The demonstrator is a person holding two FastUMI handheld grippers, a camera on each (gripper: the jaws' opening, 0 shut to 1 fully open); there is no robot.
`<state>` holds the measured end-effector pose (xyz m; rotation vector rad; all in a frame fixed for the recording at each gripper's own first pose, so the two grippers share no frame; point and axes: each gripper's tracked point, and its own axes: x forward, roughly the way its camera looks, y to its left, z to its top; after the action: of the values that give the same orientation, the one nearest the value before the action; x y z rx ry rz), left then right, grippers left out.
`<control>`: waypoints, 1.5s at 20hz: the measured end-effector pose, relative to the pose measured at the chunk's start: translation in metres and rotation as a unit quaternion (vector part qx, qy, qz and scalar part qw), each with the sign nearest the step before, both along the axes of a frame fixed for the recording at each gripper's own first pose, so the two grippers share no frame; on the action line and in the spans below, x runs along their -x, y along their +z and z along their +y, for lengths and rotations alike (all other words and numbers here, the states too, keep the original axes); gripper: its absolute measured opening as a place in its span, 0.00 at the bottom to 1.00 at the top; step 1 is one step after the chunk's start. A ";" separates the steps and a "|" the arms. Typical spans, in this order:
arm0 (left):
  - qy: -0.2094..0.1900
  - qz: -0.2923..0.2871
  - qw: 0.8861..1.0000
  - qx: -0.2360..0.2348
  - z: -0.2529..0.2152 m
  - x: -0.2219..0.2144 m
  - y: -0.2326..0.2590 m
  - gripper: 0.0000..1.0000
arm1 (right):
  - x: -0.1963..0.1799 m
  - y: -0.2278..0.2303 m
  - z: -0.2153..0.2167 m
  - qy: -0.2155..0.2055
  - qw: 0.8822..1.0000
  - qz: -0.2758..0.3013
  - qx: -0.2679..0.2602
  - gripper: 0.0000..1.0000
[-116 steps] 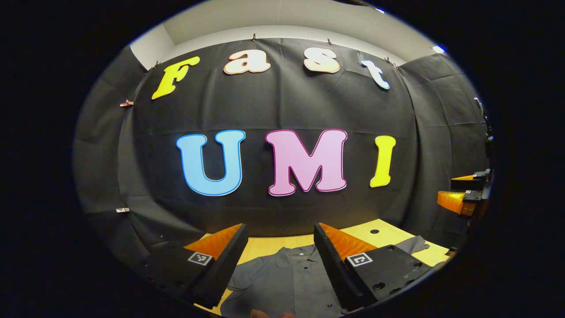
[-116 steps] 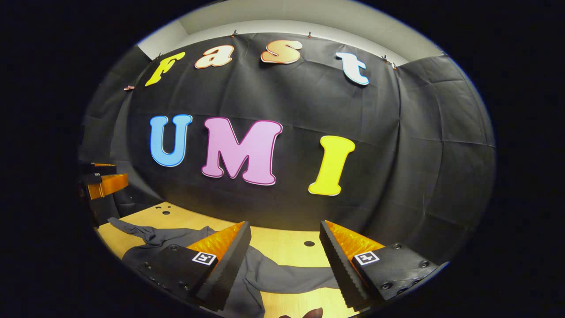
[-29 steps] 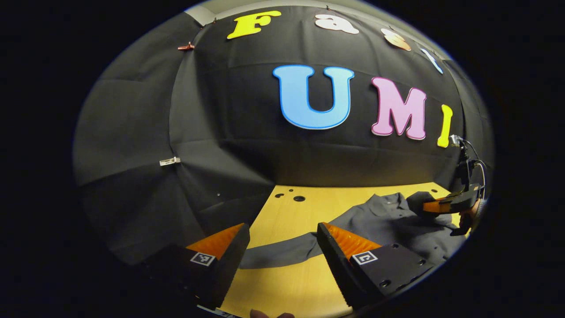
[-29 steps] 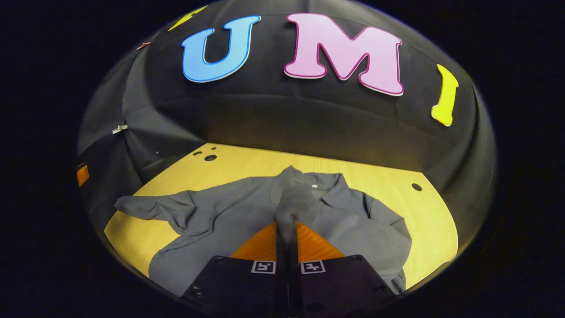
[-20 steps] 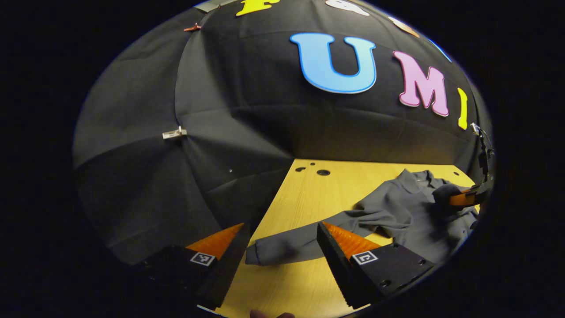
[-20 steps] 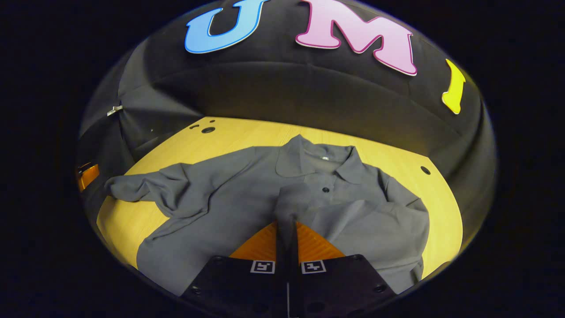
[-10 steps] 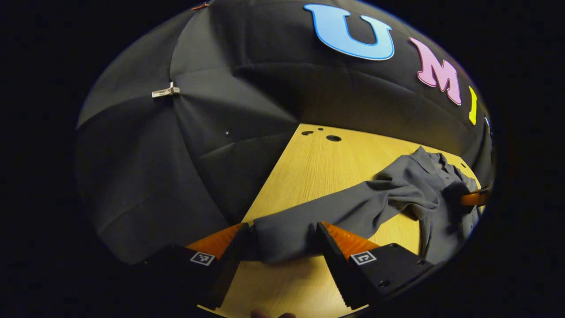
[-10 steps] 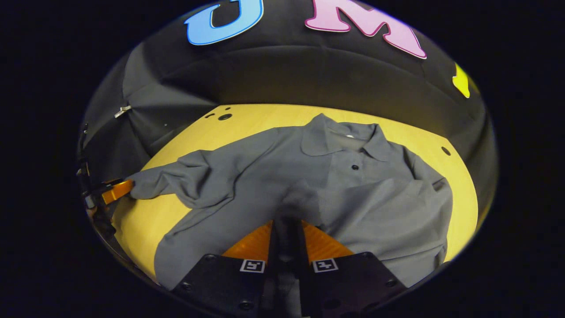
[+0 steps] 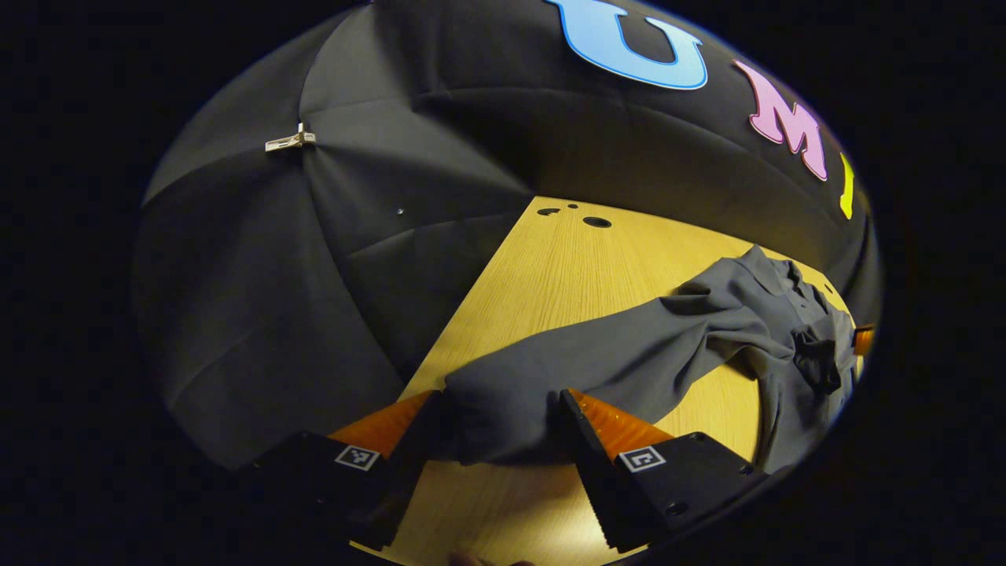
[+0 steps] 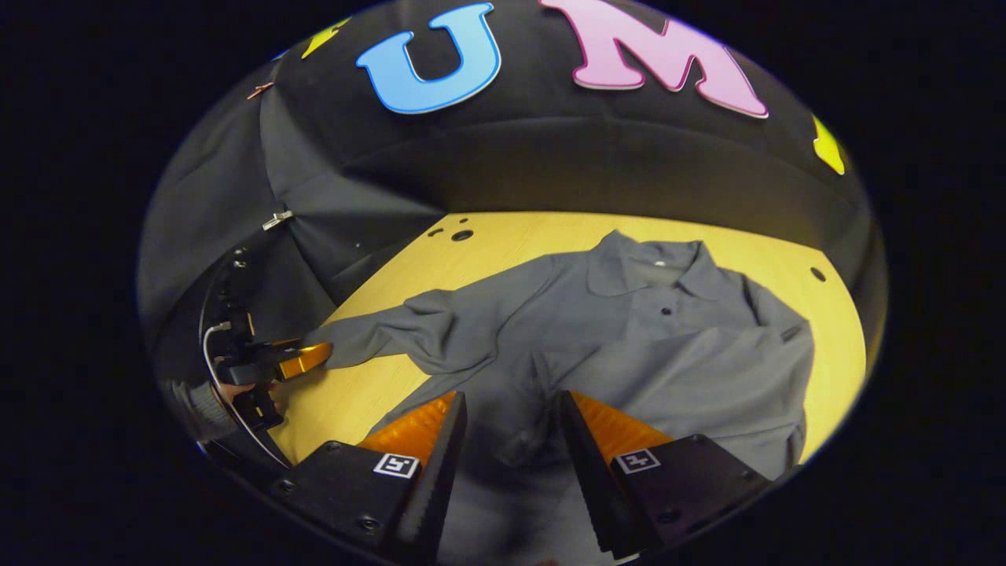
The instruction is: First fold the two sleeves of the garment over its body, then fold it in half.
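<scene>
Grey shirt [image 10: 629,346] lies collar-up on the wooden table [image 10: 519,228], its hem cut off below. One sleeve [image 9: 566,377] stretches out, its cuff between the spread fingers of the left gripper [image 9: 493,428]. Right gripper [image 10: 509,440] hangs open over the body.

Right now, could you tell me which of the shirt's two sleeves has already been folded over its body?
The sleeve lying across the chest of the shirt is folded. The other sleeve stretches out over the table, its cuff between the open left gripper's fingers.

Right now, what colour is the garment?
Plain dark grey garment, no pattern; it shows best in the right gripper view.
</scene>
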<state>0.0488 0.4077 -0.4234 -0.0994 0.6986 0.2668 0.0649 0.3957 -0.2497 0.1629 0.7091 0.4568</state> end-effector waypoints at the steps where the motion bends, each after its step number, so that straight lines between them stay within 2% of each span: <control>1: -0.011 -0.003 1.000 -0.009 -0.001 -0.005 -0.001 0.96 | 0.002 0.007 -0.015 -0.010 1.000 -0.012 0.009 0.75; 2: -0.014 -0.002 1.000 -0.004 -0.005 -0.004 -0.001 0.95 | 0.006 0.013 -0.031 -0.021 0.999 -0.022 0.017 0.75; 4: -0.037 -0.009 0.999 0.017 -0.015 -0.008 -0.005 0.77 | 0.017 0.024 -0.059 -0.048 0.998 -0.033 0.023 0.75; 7: -0.047 0.009 0.998 0.041 -0.010 -0.007 0.004 0.24 | 0.030 0.035 -0.112 -0.089 0.994 -0.043 0.040 0.75; 9: -0.024 0.009 0.999 0.041 -0.005 -0.003 0.014 0.15 | 0.039 0.036 -0.148 -0.119 0.991 -0.046 0.049 0.75; 12: -0.007 -0.034 0.999 0.038 -0.010 0.003 0.049 0.14 | 0.049 0.036 -0.187 -0.155 0.985 -0.047 0.055 0.75; 19: 0.000 -0.128 0.991 0.036 -0.058 0.016 0.162 0.14 | 0.054 0.022 -0.238 -0.181 0.981 -0.037 0.057 0.75; 23: -0.029 -0.171 0.985 0.015 -0.107 0.005 0.222 0.13 | 0.059 0.013 -0.266 -0.182 0.981 -0.038 0.060 0.75; 24: -0.041 -0.177 0.983 0.008 -0.121 0.002 0.234 0.10 | 0.061 0.011 -0.275 -0.180 0.980 -0.042 0.070 0.75; 26: -0.063 -0.186 0.981 -0.002 -0.152 -0.004 0.252 0.13 | 0.064 0.009 -0.292 -0.176 0.979 -0.050 0.086 0.75; 30: -0.107 -0.183 0.977 0.019 -0.226 -0.009 0.269 0.14 | 0.076 0.002 -0.318 -0.192 0.977 -0.049 0.082 0.75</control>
<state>0.0577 0.1812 -0.1541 -0.1064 0.3436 0.0256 -0.0107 0.0772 -0.2482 0.1178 0.5973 0.0352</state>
